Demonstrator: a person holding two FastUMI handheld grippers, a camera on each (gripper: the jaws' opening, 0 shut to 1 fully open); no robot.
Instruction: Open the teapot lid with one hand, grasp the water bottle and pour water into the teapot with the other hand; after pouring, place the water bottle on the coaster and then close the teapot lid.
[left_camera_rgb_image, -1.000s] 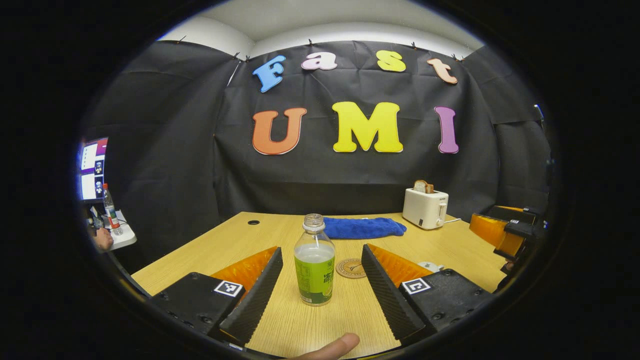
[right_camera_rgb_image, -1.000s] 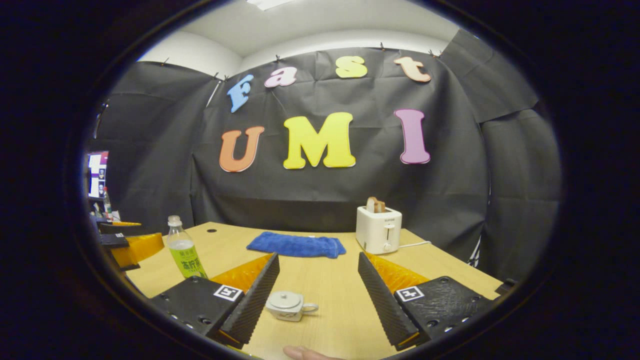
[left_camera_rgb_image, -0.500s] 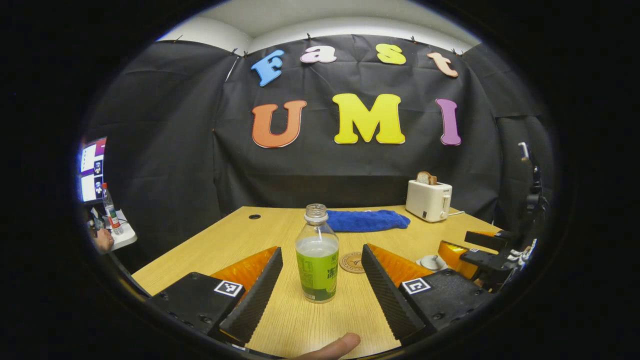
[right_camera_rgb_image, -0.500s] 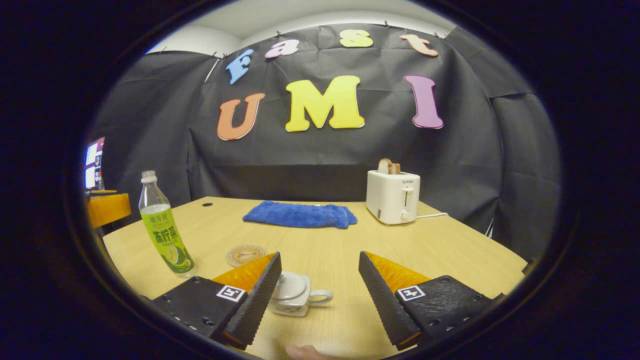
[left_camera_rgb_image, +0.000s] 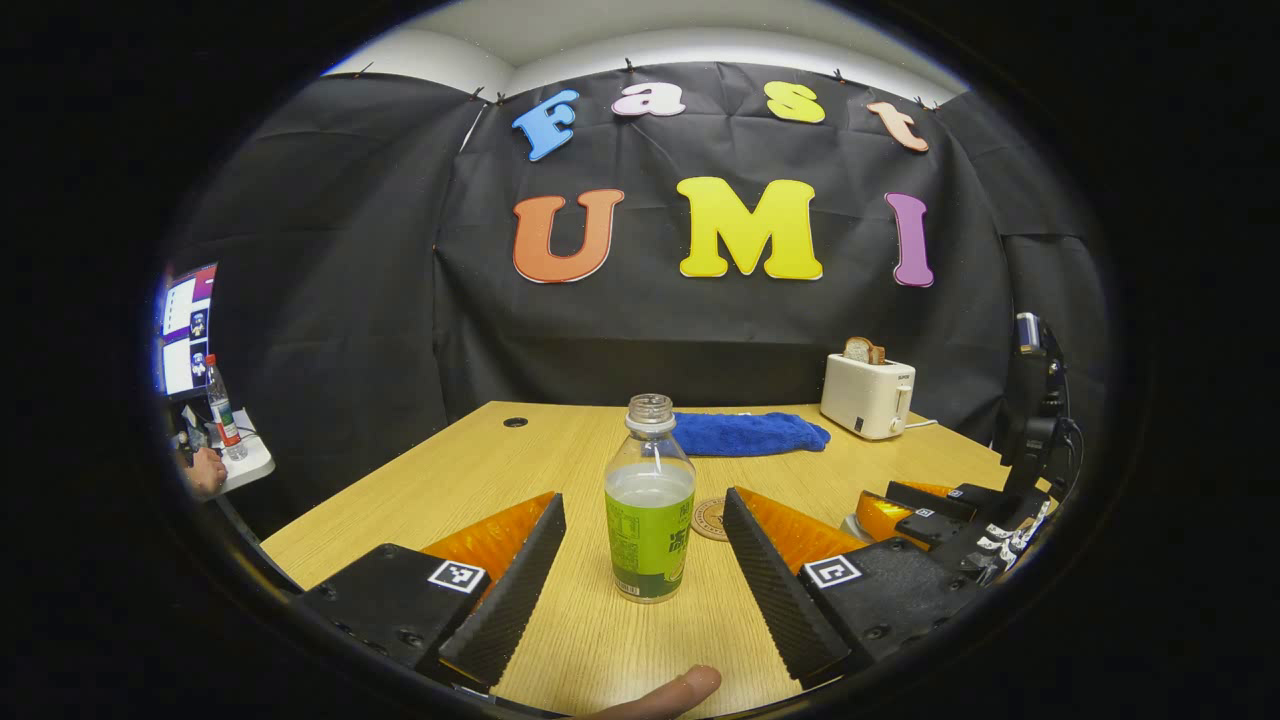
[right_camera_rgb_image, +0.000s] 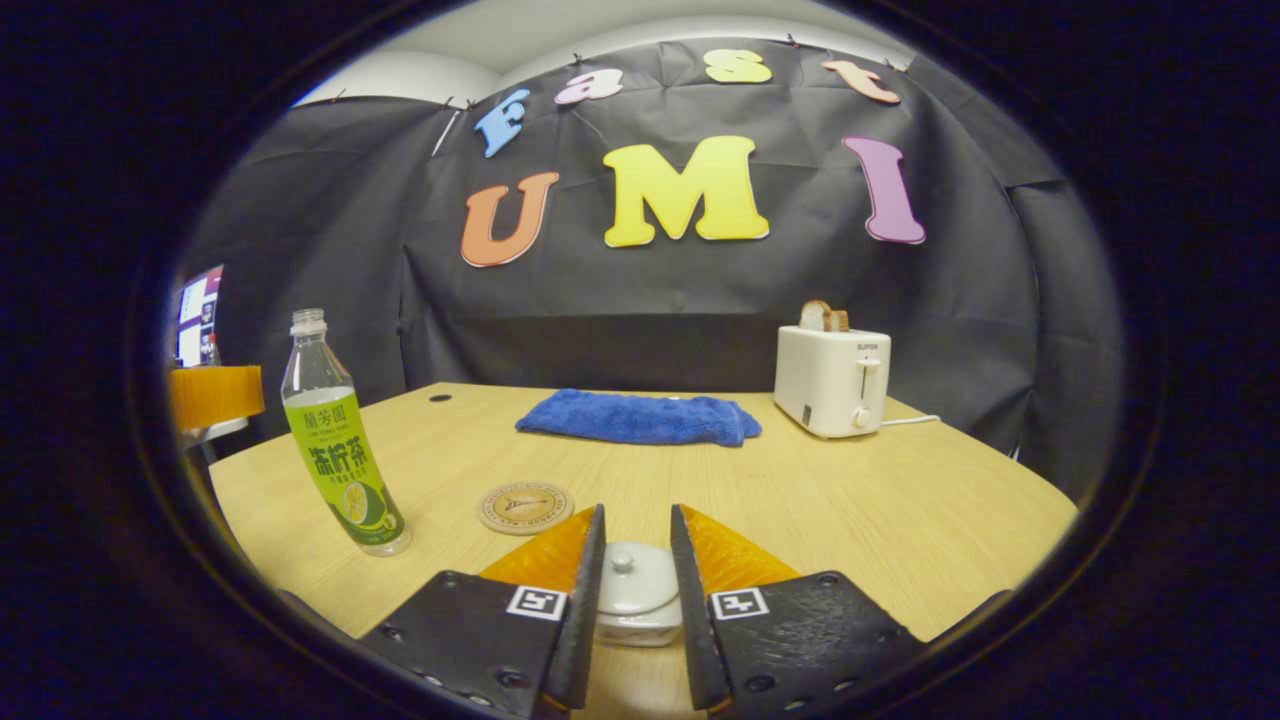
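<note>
My right gripper (right_camera_rgb_image: 635, 570) narrows over the teapot lid (right_camera_rgb_image: 634, 578)

Bottom centre of the right gripper view, its fingers, spread wide half a second ago, now flank the lid knob (contact unclear); lifting comes next. My left gripper (left_camera_rgb_image: 640, 560), spread, brackets the water bottle (left_camera_rgb_image: 650, 500) mid-frame without touching. Behind: coaster (right_camera_rgb_image: 524, 506), then blue towel (right_camera_rgb_image: 640, 417) and toaster (right_camera_rgb_image: 832, 380).

- Left gripper view: low over the table (left_camera_rgb_image: 480, 480), facing the back wall; bottle (left_camera_rgb_image: 650, 500) close at centre, between its own fingers at the bottom.
- Right gripper view: lower still, facing the same wall; teapot (right_camera_rgb_image: 634, 590) very near at bottom centre.
- Shared by both: bottle (right_camera_rgb_image: 335, 440), coaster (left_camera_rgb_image: 710, 518) (right_camera_rgb_image: 525, 507), blue towel (left_camera_rgb_image: 750, 434) (right_camera_rgb_image: 640, 417), toaster (left_camera_rgb_image: 868, 390) (right_camera_rgb_image: 832, 375).
</note>
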